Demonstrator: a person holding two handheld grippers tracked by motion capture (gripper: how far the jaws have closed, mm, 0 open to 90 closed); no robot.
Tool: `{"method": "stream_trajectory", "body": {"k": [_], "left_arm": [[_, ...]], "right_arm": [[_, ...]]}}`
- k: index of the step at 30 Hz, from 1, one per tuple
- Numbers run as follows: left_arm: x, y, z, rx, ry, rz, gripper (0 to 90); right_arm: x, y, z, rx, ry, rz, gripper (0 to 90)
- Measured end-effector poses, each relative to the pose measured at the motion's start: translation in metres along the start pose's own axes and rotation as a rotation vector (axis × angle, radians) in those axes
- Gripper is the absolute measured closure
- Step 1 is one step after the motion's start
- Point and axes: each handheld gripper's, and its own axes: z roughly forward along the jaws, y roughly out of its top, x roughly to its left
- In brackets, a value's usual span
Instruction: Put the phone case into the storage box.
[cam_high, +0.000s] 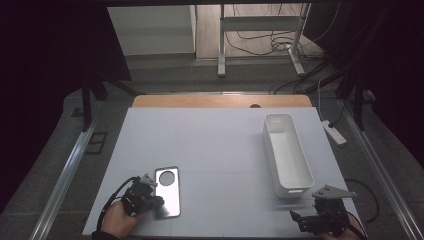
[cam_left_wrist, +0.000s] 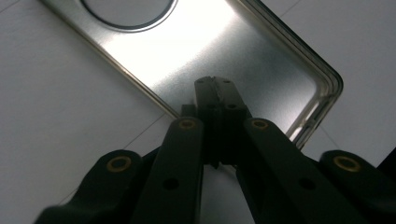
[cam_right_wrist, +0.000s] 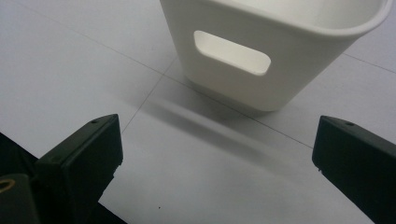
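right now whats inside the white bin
The white bin looks empty: its bare white floor and walls show in the high view. The near end, just inside the wall with the handle slot, is hidden by the rim.

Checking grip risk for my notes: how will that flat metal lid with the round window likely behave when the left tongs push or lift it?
The metal lid looks thin and rigid, so probably stiff and light. Its shiny surface on the smooth table suggests it would slide rather than tip. Lying flat, its low rim may be hard for the shut left tongs to catch.
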Motion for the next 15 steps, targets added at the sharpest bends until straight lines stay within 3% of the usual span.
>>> {"method": "stream_trajectory", "body": {"k": [10,15], "left_arm": [[0.022,-0.006,-0.006,-0.014,0.08,-0.058,89.0],[0.028,-0.005,-0.006,-0.022,0.09,-0.068,89.0]], "right_arm": [[0.0,0.0,0.0,0.001,0.001,0.0,2.4],[0.0,0.0,0.0,0.001,0.0,0.0,2.4]]}}
